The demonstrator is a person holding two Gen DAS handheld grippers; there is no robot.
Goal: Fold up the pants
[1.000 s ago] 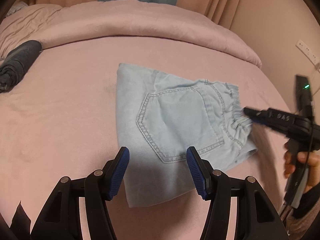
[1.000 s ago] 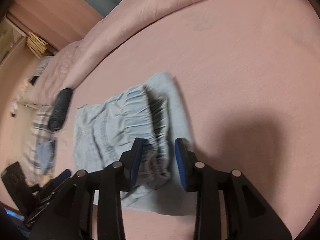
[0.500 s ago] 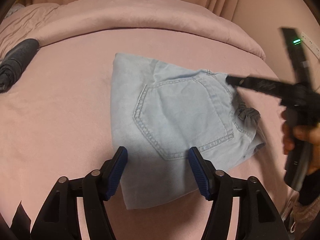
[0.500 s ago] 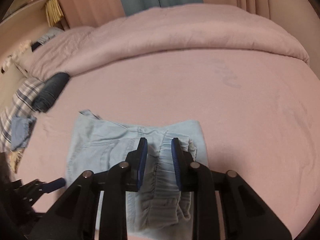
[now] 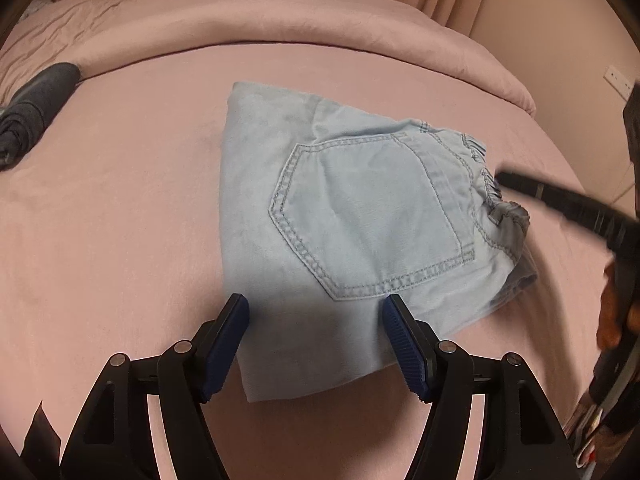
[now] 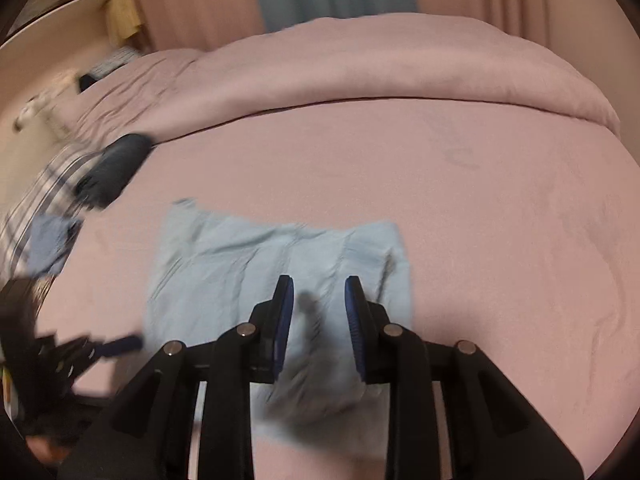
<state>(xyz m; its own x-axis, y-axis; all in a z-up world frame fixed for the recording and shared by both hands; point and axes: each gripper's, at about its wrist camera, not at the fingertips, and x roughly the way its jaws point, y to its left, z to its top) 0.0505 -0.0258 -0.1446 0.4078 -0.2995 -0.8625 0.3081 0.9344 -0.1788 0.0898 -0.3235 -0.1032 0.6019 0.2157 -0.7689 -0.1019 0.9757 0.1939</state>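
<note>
Light blue denim pants [image 5: 360, 216] lie folded on the pink bed sheet [image 5: 120, 220], back pocket up and waistband to the right. My left gripper [image 5: 315, 304] hovers open over their near edge, with nothing pressed between its blue pads. One black finger [image 5: 560, 200] of the right gripper reaches the gathered waistband, which is bunched and slightly raised there. In the right wrist view, my right gripper [image 6: 319, 284] is shut narrowly on that bunched fold of the pants [image 6: 224, 264]. The left gripper's finger [image 6: 120, 345] shows at the lower left, blurred.
A rolled pink duvet [image 5: 280, 12] runs along the far side of the bed. A dark grey rolled garment [image 5: 36, 96] lies at the far left, with plaid and blue cloth [image 6: 36, 208] beyond it. A person's hand [image 5: 612, 320] holds the right gripper by the bed's right edge.
The right gripper rolled upright, closed on the elastic waistband and drew it up a little. The left jaws widened slightly while the left hand stayed over the pants' near edge.
</note>
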